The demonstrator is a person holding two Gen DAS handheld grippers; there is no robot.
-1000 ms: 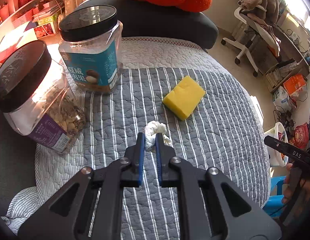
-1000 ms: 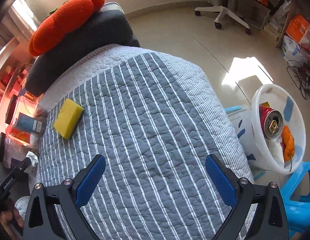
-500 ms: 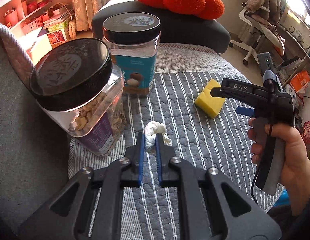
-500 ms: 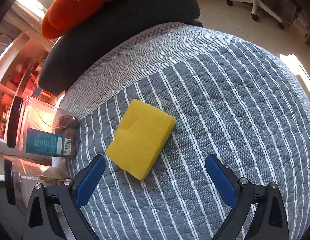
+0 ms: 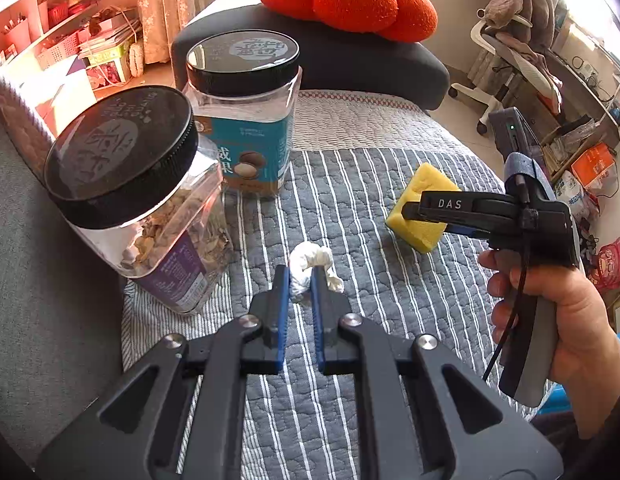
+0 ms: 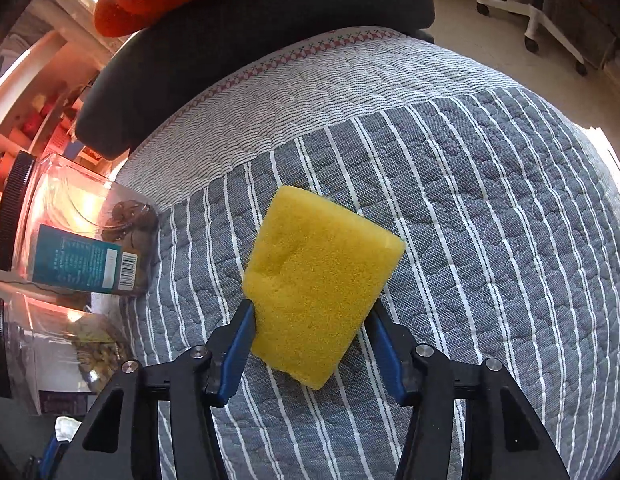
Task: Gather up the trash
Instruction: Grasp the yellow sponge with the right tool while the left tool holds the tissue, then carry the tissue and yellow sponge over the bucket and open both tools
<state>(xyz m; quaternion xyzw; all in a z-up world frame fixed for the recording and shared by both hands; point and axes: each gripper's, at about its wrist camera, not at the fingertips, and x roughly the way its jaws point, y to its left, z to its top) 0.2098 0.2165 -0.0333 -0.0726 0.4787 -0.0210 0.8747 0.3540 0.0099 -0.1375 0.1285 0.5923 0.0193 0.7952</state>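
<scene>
**Right claw straddles sponge, left claw holds tissue**

The yellow sponge (image 6: 316, 280) lies dead ahead of the right claw (image 6: 310, 344), its near end already between the blue fingers (image 6: 238, 344). Its long axis runs forward and slightly left, away from the claw. The fingers sit just beside both long sides, at or near contact; whether they squeeze yet, can't tell. Right claw comes in low and nearly level over the striped quilt (image 6: 490, 240), the person's hand (image 5: 562, 320) on the handle. The left claw (image 5: 300, 280), narrow, grips the crumpled white tissue (image 5: 306, 264) at its fingertips, just above the quilt. Two snack jars (image 5: 150, 208) stand left of it. Likely next: squeeze, then lift the sponge.
</scene>
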